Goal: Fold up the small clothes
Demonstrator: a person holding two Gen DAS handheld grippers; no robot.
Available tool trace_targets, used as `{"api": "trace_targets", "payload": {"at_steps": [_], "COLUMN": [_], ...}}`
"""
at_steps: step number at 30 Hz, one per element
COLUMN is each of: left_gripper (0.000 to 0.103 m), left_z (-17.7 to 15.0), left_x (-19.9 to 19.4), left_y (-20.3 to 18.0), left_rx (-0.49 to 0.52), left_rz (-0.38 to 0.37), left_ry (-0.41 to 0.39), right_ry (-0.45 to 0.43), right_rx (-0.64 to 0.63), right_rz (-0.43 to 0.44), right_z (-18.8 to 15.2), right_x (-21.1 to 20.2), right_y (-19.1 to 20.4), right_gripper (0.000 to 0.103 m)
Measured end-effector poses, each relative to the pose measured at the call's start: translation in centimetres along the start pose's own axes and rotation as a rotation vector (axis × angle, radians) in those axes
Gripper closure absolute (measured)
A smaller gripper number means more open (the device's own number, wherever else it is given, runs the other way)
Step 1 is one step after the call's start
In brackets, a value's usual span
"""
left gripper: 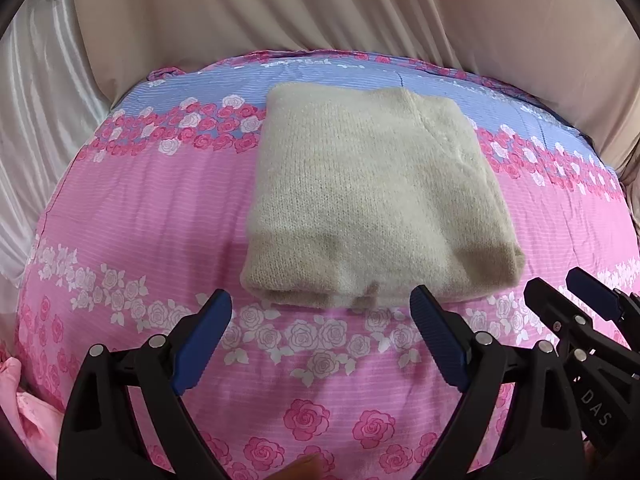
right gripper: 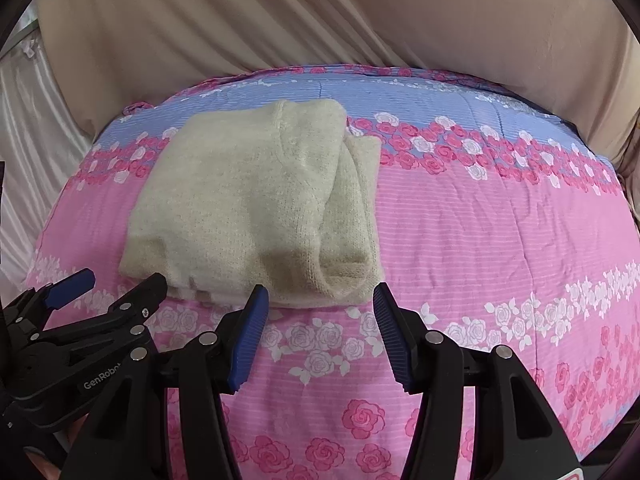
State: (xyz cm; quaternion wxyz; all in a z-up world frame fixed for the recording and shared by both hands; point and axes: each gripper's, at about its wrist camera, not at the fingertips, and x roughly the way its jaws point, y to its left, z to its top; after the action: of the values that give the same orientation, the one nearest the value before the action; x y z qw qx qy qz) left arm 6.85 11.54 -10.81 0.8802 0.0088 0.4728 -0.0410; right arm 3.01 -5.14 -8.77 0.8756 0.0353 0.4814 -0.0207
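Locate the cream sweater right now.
The folded cream sweater lies on the pink floral quilt, just ahead of both open grippers: right of centre in the left wrist view, left of centre in the right wrist view, touching neither.

Cream sweater, pink rose-print quilt

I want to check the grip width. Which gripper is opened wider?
The left gripper: the gap between its blue pads is clearly wider than the right gripper's. Neither touches the folded cream sweater.
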Motion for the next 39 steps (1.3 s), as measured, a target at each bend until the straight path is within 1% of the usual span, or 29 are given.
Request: {"api": "trace_targets", "payload": {"at_steps": [27, 30, 39], "left_gripper": [0.015, 0.015, 0.015], "left_z": [0.00, 0.02, 0.07], "left_x": [0.61, 0.65, 0.78], "left_y": [-0.27, -0.29, -0.32], "left_rx": [0.023, 0.026, 0.030], "left_rz": [0.010, 0.010, 0.012], "left_ry": [0.008, 0.007, 0.010], "right_ry": [0.016, 0.016, 0.017], "right_rx": [0.006, 0.005, 0.006], "right_rz": [0.004, 0.005, 0.004], "right_z": [0.12, 0.14, 0.21], "right_x": [0.73, 0.74, 0.86], "right_y": [-0.15, -0.14, -0.09], "right_gripper": [0.050, 0.048, 0.048]}}
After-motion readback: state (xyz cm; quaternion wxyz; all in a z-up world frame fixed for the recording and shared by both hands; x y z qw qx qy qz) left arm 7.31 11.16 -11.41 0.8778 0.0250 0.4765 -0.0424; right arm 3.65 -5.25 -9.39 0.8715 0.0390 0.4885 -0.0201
